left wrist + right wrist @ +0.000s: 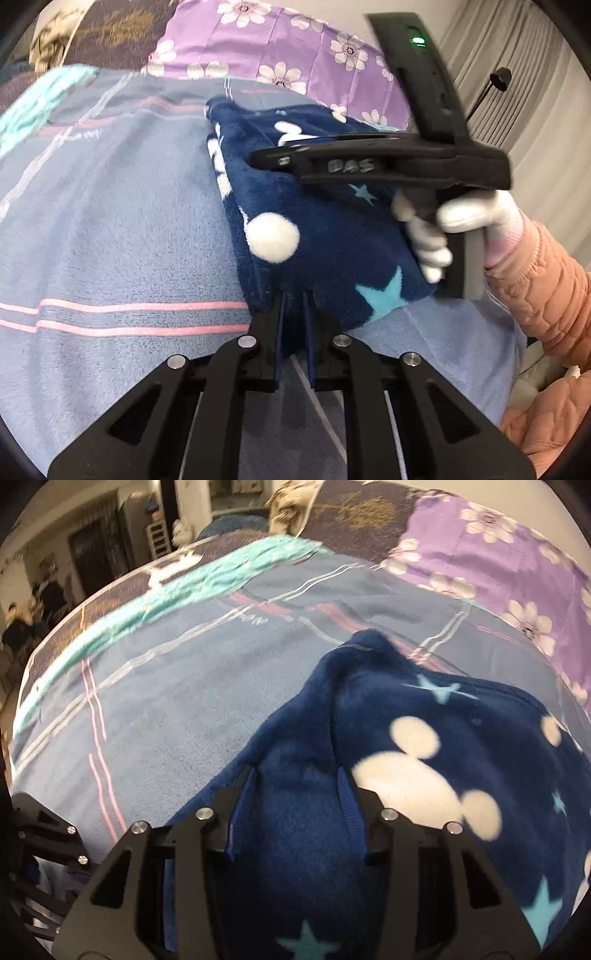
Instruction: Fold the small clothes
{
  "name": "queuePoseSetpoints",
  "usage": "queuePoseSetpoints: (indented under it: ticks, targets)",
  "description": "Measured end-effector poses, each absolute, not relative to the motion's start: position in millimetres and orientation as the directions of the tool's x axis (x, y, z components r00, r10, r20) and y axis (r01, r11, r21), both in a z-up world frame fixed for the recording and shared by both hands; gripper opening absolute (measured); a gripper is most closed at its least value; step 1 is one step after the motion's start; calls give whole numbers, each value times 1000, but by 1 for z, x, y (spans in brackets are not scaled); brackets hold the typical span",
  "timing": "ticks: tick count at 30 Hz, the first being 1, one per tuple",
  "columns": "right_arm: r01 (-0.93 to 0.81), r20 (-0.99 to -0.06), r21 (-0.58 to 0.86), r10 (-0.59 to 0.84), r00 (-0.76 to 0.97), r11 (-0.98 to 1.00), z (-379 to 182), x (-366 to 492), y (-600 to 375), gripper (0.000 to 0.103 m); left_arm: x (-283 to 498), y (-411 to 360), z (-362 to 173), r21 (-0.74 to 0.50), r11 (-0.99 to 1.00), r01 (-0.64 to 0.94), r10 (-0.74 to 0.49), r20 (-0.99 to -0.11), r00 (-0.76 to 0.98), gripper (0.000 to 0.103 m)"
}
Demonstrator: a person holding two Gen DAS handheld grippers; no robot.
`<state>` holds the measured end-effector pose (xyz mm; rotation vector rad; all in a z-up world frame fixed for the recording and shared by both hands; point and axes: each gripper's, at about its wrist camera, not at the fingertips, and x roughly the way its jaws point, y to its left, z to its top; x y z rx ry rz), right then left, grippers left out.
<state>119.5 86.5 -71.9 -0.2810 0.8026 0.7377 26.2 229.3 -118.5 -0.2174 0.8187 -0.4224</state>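
Observation:
A navy fleece garment (325, 229) with white mouse-head shapes and teal stars lies folded on the blue bed sheet (110, 221). My left gripper (294, 295) is shut on the garment's near edge, with navy cloth pinched between its narrow fingers. My right gripper (258, 160) reaches over the garment from the right, held by a white-gloved hand (461, 214). In the right wrist view the right gripper (291, 775) stands open over the garment (406, 775). Fleece bulges between its spread fingers, and the pads do not press on it.
The striped sheet (166, 701) stretches left and far from the garment. A purple flowered quilt (277, 48) lies behind it and a teal blanket (203, 579) at the far left. A peach sleeve (546, 288) is at right, curtains (498, 55) beyond.

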Motion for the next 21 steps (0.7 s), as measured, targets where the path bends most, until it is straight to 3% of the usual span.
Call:
queuePoseSetpoints:
  ticks: [5, 10, 14, 16, 17, 21]
  targets:
    - [-595, -610, 114, 529, 590, 795, -40, 86, 15, 46, 13, 239, -92, -349, 892, 287, -448, -596, 667, 13]
    - [-411, -553, 132, 411, 725, 902, -30, 41, -58, 56, 31, 228, -70, -360, 880, 310, -468, -546, 695, 31]
    - [-303, -609, 178, 347, 713, 936, -45, 23, -92, 55, 57, 203, -87, -321, 900, 295, -435, -623, 650, 36]
    - [-227, -710, 185, 290, 642, 956, -71, 30, -100, 59, 63, 195, -105, -288, 920, 265, -391, -681, 619, 36]
    - [-195, -755, 210, 286, 591, 958, -90, 36, -104, 60, 60, 194, -108, -282, 920, 274, -393, -666, 634, 36]
    - [-190, -748, 198, 273, 604, 962, -97, 32, -101, 60, 57, 194, -109, -267, 926, 268, -378, -680, 628, 36]
